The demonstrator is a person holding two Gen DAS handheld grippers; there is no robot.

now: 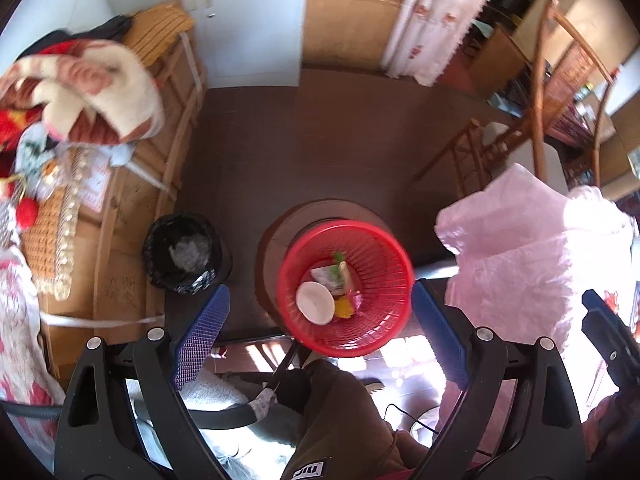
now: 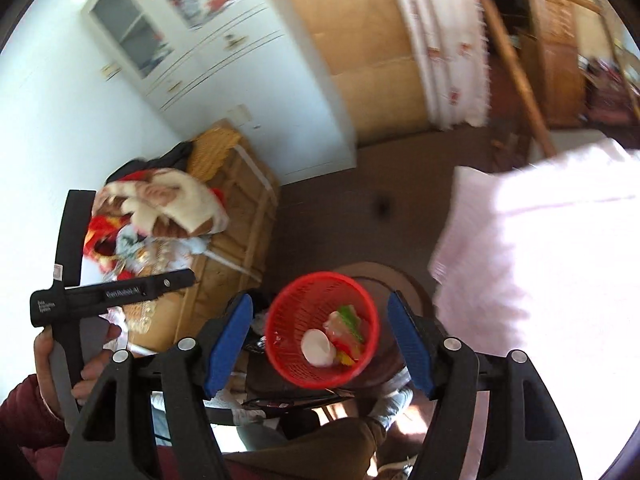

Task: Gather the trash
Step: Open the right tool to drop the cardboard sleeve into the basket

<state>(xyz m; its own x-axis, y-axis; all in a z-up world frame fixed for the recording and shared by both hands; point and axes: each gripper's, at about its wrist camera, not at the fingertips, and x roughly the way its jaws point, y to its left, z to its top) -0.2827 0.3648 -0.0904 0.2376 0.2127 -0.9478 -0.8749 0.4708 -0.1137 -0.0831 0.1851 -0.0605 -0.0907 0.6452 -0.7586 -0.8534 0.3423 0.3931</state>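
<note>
from where i stand both tools hang high over the red basket (image 1: 346,288), which sits on a round stool (image 1: 280,232) with the trash in it: a white bowl-like piece (image 1: 315,303), a carton and some bright wrappers. the left gripper (image 1: 320,332) is spread wide with nothing between its blue pads, and the right gripper (image 2: 320,340) is just as wide and bare. a pink plastic bag (image 1: 532,256) billows just right of the basket; how it is held i cannot tell. the black-lined bin (image 1: 182,254) waits on the floor near the stool. my worry is the basket: light and perched up there, a clumsy nudge on its rim could tip it and scatter everything, and the loose bag could snag a finger.
</note>
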